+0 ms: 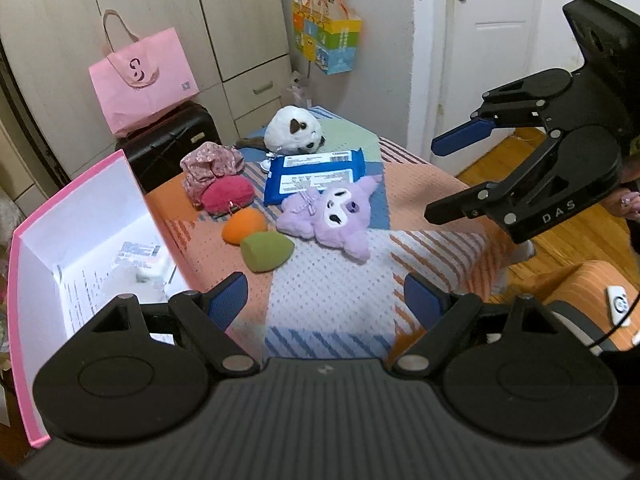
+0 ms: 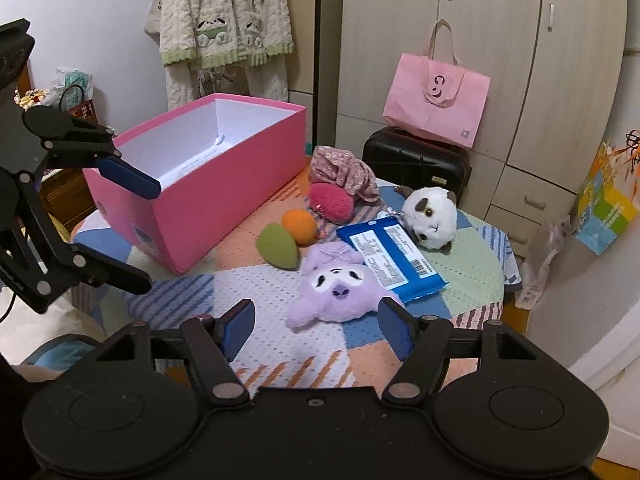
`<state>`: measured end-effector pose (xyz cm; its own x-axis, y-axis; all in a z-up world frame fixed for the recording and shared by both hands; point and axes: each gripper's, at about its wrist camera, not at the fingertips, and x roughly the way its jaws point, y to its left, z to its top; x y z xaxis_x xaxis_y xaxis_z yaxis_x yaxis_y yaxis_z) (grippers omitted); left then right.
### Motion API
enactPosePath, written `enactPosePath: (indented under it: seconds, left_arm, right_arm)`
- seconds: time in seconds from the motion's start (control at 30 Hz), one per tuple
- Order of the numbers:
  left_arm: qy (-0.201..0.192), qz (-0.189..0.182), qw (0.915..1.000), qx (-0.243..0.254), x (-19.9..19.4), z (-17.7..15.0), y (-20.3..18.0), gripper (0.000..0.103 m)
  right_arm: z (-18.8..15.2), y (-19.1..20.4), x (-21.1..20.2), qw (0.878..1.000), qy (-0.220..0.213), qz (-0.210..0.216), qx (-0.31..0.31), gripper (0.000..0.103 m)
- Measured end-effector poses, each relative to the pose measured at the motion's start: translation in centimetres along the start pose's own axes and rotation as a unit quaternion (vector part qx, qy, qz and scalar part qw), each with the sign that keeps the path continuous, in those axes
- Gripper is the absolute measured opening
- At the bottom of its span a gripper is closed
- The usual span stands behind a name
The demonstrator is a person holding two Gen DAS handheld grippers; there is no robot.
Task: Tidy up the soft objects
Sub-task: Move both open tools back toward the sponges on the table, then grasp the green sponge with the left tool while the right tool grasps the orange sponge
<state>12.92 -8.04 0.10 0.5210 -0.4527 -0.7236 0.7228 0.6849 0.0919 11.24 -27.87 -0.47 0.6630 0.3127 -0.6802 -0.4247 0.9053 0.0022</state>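
From the left wrist: left gripper [image 1: 326,300] jaws open, empty, above the surface [image 1: 340,292]; two sponges, orange [image 1: 244,227] and green [image 1: 266,251]; "DAS" on the right gripper [image 1: 434,180], also open.

From the right wrist: one purple plush [image 2: 340,288] beside the pink box [image 2: 224,200].

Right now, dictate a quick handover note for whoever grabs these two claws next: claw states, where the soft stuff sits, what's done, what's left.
Left claw: open, empty, above the table beside the pink box.
Right claw: open, empty, pointed at the purple plush.
On the table: green sponge touching the orange sponge, red pouch under the floral cloth, white plush, blue pack partly under the purple plush.
Done: nothing boxed; the box holds only papers, as far as can be seen.
Left: move every soft item into the box. The purple plush looks closest.
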Motion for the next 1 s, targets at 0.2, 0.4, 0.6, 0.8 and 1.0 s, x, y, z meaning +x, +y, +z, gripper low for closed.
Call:
enactPosePath:
  seconds: [0.2, 0.4, 0.6, 0.8, 1.0]
  left_arm:
    - [-0.009, 0.027, 0.9995, -0.011, 2.7, 0.4, -0.2, 0.083]
    - [-0.005, 0.053, 0.9985, -0.015, 5.5, 0.6, -0.1, 0.083]
    - [-0.04, 0.132, 0.9905, 0.007, 7.7, 0.5, -1.3, 0.081]
    - [-0.037, 0.152, 0.9876, -0.016, 9.6, 0.5, -1.4, 0.078]
    - [-0.005, 0.15, 0.9877, -0.042, 12.3, 0.6, -0.6, 0.058]
  right_arm:
    - [0.3, -1.2, 2.2, 1.0, -0.013, 0.011, -0.004, 0.073]
    - [1.0, -2.5, 4.3, 0.999, -0.025, 0.034, 0.008, 0.073]
    - [2.9, -2.9, 7.2, 0.997, -0.023, 0.071, -0.001, 0.073]
    - [4.9, -4.0, 10.3, 0.994, -0.004, 0.112, 0.009, 0.072]
    - [6.5, -4.5, 14.4, 0.986, 0.033, 0.162, 0.021, 0.062]
